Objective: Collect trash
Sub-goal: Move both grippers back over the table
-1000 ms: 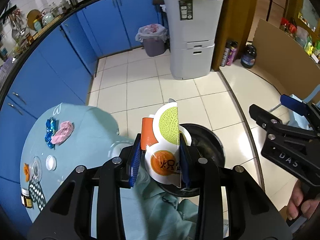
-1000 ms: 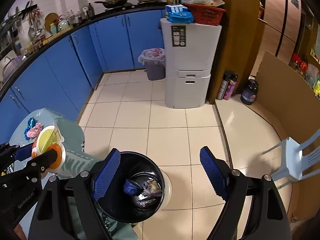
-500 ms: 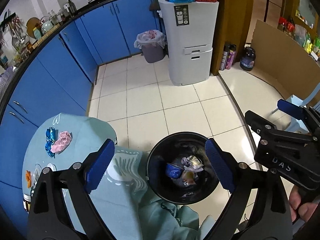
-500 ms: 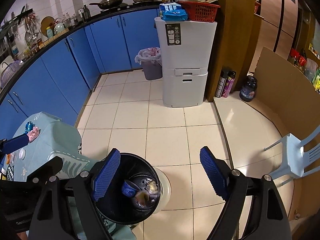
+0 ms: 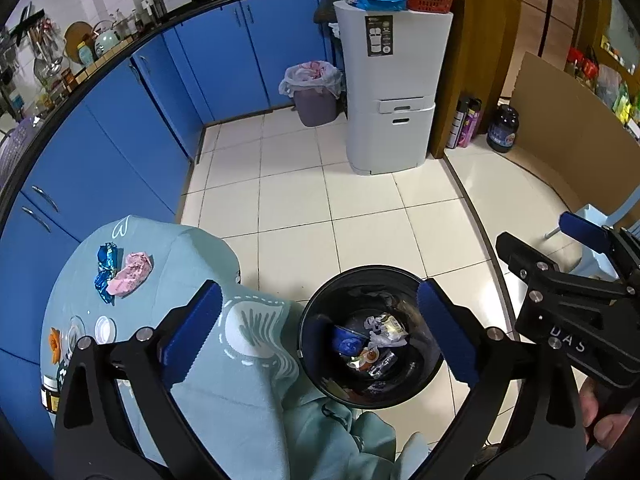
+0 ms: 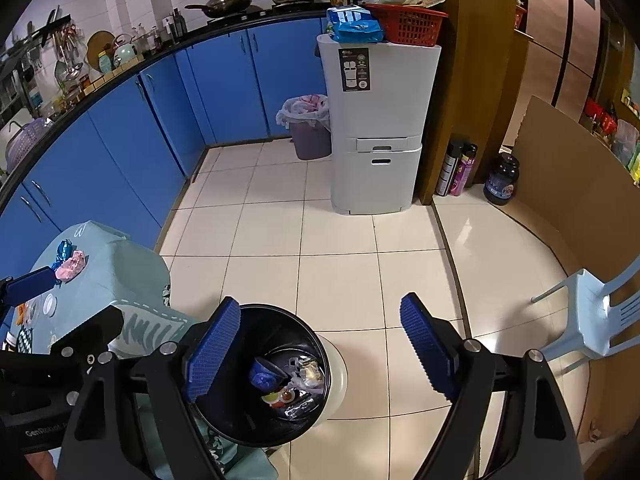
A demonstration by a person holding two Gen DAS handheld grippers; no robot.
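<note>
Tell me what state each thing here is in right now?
Black bin: lidless, trash inside.
Left gripper: jaws opening, nothing between them.
Right gripper: jaws opening, empty.
Pink wrapper: crumpled, on the table.
Blue wrapper: crumpled, beside the pink one.
Grey bin: bagged, full.

A: Item one, left gripper [image 5: 318, 330]. Change?

B: A second ago its blue pads [image 5: 192, 338] clamp a stack of round orange-and-green printed lids. Now the jaws are opening, spread wide, with nothing between them.

A: Item two, the lids?

B: Gone from the gripper. An orange-and-white round piece [image 5: 368, 357] now lies in the black bin [image 5: 320, 380], beside the blue cup [image 5: 348, 342] and crumpled wrappers [image 5: 386, 330]; half a second ago it is already there.

A: Item three, right gripper [image 6: 320, 354]?

B: Jaws opening slightly, empty.
</note>
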